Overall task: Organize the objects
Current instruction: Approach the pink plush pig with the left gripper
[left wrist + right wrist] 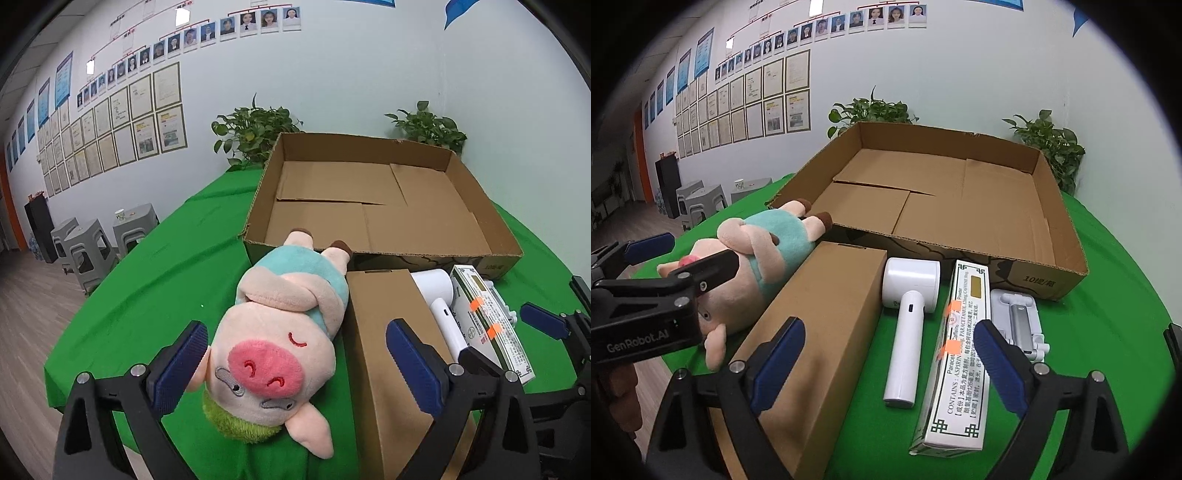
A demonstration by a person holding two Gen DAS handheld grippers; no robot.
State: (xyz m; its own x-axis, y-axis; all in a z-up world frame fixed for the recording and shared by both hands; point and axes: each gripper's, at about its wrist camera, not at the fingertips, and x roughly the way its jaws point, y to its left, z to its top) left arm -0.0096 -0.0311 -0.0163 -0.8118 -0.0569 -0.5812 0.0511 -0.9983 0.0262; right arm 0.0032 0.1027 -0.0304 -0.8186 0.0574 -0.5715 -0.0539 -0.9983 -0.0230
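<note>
A plush pig in a teal shirt lies on the green cloth, feet against the open cardboard tray. My left gripper is open with the pig's head between its fingers, not touching. In the right wrist view the pig lies left of a long brown box, a white handheld device, a white medicine box and a white phone stand. My right gripper is open above the device and boxes, holding nothing. The left gripper shows there too.
The wide cardboard tray lies behind the objects. Two potted plants stand at the back by the wall. Grey stools stand left of the table. The green cloth's front edge drops off at left.
</note>
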